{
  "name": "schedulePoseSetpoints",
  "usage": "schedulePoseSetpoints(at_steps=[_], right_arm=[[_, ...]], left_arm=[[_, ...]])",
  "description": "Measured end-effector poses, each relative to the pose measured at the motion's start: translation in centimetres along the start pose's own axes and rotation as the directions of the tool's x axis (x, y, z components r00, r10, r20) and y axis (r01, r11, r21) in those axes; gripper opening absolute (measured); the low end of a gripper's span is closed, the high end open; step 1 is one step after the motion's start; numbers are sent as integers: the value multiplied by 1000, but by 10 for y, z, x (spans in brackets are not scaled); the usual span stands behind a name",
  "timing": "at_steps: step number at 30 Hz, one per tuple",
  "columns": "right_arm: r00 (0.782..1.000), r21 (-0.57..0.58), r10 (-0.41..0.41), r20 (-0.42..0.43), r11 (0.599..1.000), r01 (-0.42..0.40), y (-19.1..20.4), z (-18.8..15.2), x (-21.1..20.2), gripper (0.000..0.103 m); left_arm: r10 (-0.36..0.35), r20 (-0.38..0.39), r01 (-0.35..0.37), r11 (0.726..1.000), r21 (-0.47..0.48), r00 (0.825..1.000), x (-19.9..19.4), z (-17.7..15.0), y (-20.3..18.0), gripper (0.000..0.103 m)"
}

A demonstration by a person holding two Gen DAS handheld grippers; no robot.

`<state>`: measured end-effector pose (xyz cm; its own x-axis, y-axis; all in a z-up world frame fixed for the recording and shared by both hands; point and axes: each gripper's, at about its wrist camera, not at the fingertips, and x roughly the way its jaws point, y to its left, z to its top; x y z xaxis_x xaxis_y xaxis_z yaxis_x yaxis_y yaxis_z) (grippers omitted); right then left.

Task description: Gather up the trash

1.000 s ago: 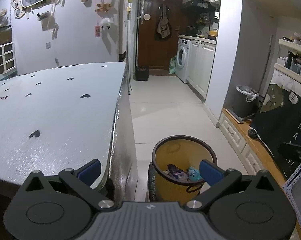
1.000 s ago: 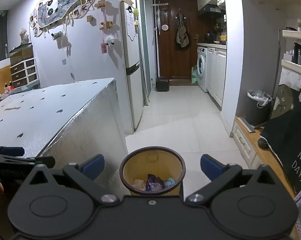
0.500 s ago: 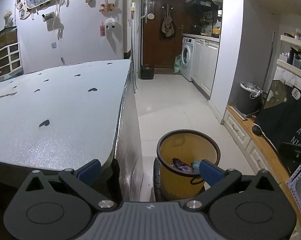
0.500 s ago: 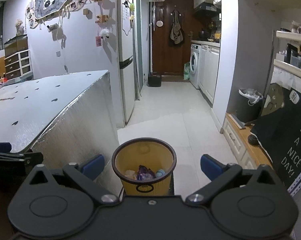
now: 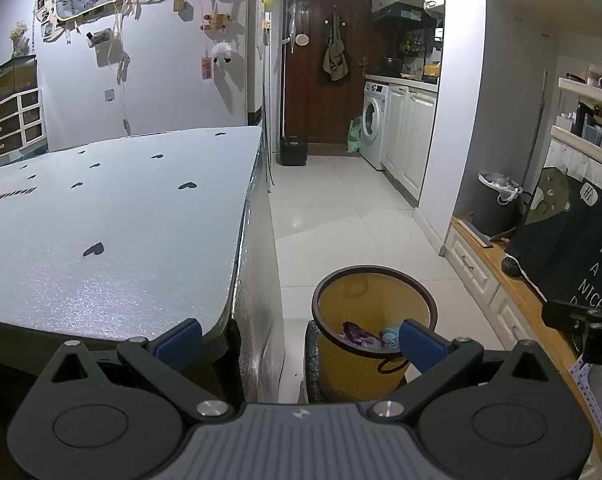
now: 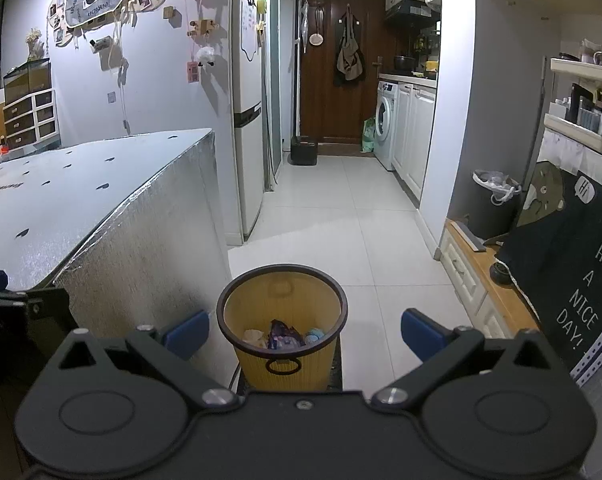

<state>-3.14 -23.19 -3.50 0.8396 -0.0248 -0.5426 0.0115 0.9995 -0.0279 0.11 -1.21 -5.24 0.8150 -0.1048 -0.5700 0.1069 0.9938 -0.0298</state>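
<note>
- Both claws, left gripper (image 5: 300, 337) and right gripper (image 6: 305, 337), are spread apart and empty, and have pulled back and up from the yellow bin (image 6: 282, 322)
- Wrappers (image 6: 286, 336) lie inside the bin on the floor beside the table (image 5: 113, 232); collecting looks finished

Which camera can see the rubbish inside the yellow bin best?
The right wrist view. It looks straight into the yellow bin, with the rubbish unblocked. In the left wrist view the bin sits off to the side, and a finger of the left gripper hides part of the rubbish.
</note>
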Motion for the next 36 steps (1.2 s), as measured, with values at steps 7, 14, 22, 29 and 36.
schedulePoseSetpoints(at_steps=[7, 14, 22, 29, 36], right_arm=[[1000, -3, -2, 2, 1000, 2, 2, 0, 0, 103], [1000, -5, -4, 3, 1000, 4, 3, 1, 0, 103], [1000, -7, -7, 4, 1000, 7, 2, 0, -1, 103], [1000, -7, -10, 4, 1000, 10, 1, 1, -1, 103], [1000, -8, -10, 5, 1000, 10, 1, 1, -1, 103]], left_arm=[[-3, 2, 3, 1000, -2, 1000, -1, 1, 0, 103], [-1, 2, 1, 1000, -1, 1000, -1, 0, -1, 103], [-2, 2, 2, 1000, -1, 1000, -2, 0, -1, 103], [-4, 5, 4, 1000, -1, 1000, -2, 1, -1, 103], [-5, 8, 5, 1000, 1, 1000, -3, 1, -2, 103]])
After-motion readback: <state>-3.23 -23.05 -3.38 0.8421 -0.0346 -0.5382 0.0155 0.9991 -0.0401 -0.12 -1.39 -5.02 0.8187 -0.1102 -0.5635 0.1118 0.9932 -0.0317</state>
